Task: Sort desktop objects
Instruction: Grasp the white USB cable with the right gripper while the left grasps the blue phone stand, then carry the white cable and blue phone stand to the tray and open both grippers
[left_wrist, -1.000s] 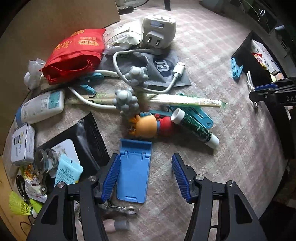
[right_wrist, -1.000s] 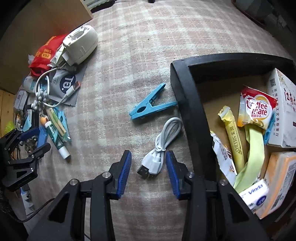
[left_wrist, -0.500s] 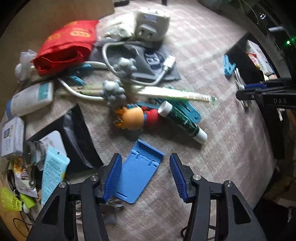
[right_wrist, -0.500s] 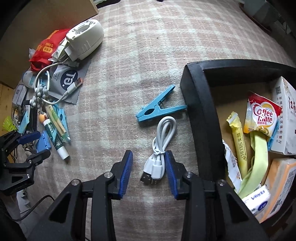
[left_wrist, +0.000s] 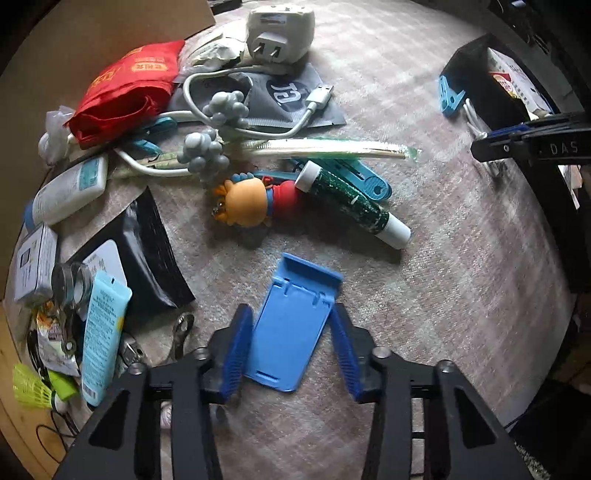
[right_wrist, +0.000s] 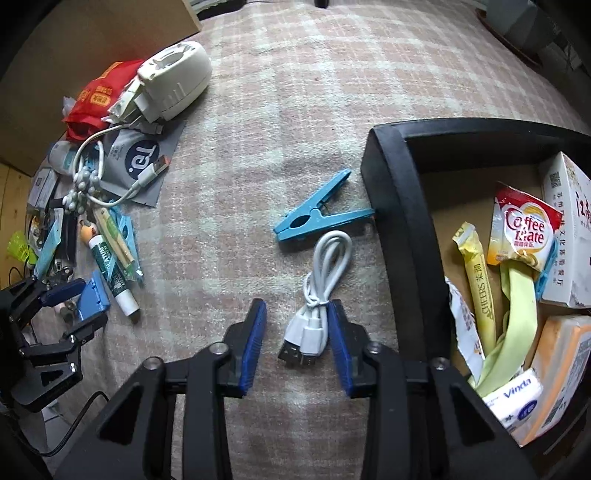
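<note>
- The blue phone stand (left_wrist: 293, 325) lies flat on the checked tablecloth (left_wrist: 424, 288), its lower half between the two blue pads of the left gripper (left_wrist: 291, 350); the jaws are spread, and a slim gap shows at each side of the stand.
- The coiled white USB cable (right_wrist: 319, 295) lies on the cloth with its plug end between the pads of the right gripper (right_wrist: 297, 345); these jaws are also apart, the cable sitting nearer the right pad.
- A blue clothes peg (right_wrist: 317, 216) lies just beyond the cable loop, its tail touching the wall of the black box (right_wrist: 397, 206).
- Inside the box lie a Coffee Mate sachet (right_wrist: 522, 229) and a Vinda tissue pack (right_wrist: 515, 397).
- Beyond the stand lie a green tube (left_wrist: 351, 203) and an orange-headed toy figure (left_wrist: 251, 203).
</note>
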